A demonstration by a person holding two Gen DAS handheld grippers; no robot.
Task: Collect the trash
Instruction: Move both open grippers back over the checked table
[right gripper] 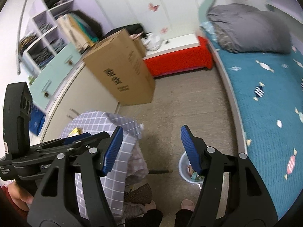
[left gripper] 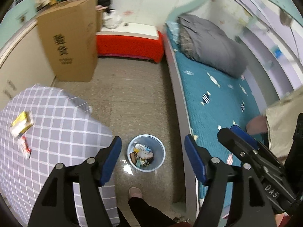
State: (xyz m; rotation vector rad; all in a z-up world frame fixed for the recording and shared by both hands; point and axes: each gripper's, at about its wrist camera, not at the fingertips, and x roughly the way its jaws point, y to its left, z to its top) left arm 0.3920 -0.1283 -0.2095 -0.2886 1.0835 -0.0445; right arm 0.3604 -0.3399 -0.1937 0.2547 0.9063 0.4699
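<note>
two grippers, left gripper and right gripper, both gape wide and empty above one trash bin; two wrappers on the checked table show clearly only from the left wrist.

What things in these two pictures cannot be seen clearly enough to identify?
- Small red-and-white wrapper on the grey checked tablecloth, left wrist view: blurred, print unreadable.
- Round pale blue trash bin, right wrist view: partly hidden by the right gripper finger.
- Trash inside the bin, left wrist view: too small to name.
</note>
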